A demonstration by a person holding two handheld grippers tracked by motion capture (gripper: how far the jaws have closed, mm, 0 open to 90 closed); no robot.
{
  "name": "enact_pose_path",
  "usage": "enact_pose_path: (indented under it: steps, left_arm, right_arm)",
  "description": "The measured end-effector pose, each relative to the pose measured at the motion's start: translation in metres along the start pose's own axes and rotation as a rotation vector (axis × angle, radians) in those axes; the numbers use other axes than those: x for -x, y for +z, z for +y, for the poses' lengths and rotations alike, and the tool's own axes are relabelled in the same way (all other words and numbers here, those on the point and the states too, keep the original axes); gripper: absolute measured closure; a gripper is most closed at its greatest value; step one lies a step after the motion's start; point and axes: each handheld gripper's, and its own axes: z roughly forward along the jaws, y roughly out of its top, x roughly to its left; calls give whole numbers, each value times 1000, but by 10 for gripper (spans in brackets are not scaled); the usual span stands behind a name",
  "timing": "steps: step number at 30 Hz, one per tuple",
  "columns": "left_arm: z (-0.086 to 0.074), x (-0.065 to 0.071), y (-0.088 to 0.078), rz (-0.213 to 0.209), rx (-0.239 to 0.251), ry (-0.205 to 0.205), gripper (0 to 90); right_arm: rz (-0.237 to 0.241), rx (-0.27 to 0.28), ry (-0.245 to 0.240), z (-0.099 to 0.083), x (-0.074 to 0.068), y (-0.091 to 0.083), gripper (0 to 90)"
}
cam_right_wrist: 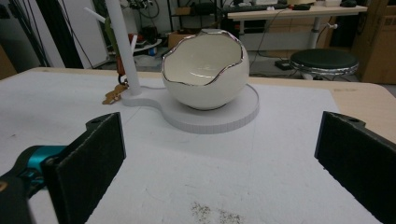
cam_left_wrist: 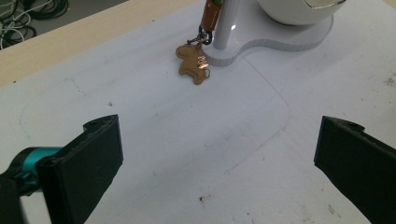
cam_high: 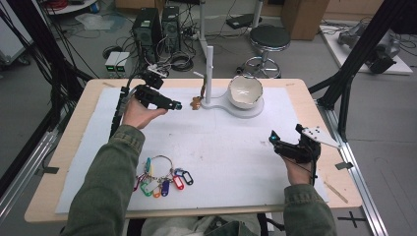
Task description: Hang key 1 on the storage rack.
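- Nearest the person, at about seven o'clock on the table (cam_high: 74, 162), lies a bunch of coloured key tags (cam_high: 162, 178) on a ring, untouched and well apart from both claws.
- Over at four o'clock the right claw (cam_high: 273, 139) hovers low above the white mat (cam_high: 221, 142), its jaws wide and empty; the right gripper view looks between them toward the bowl.
- Further on, at about eleven o'clock, the left claw (cam_high: 178, 105) is held level, pointing toward the stand; its jaws stand wide with nothing between them.
- Just beyond it the gingerbread-man keychain (cam_left_wrist: 193, 64) hangs by its strap (cam_left_wrist: 210, 16) from the white peg stand (cam_high: 210, 69), the charm resting against the stand's base (cam_left_wrist: 280, 39) at twelve o'clock.
- Beside the post, on the same base, sits the egg-shaped bowl (cam_right_wrist: 205, 70), empty as far as can be seen.
- My reading is that the keychain is already hung and the left claw is clear of it.
- Next, probably, a claw must reach back to the key tags, close on the ring and carry it to a free peg.
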Motion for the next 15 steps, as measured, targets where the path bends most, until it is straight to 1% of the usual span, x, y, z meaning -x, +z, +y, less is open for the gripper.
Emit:
enact_pose_path:
  steps: [5, 10, 15]
  left_arm:
    - [-8, 0, -5, -9, -8, 4, 17]
    - [-17, 6, -11, -13, -35, 28, 17]
    - [-25, 11, -16, -8, -41, 47, 16]
  right_arm:
    - [0, -2, 1, 0, 0, 0, 8]
    - [-2, 0, 1, 0, 0, 0, 8]
    - [-4, 1, -1, 0, 0, -1, 8]
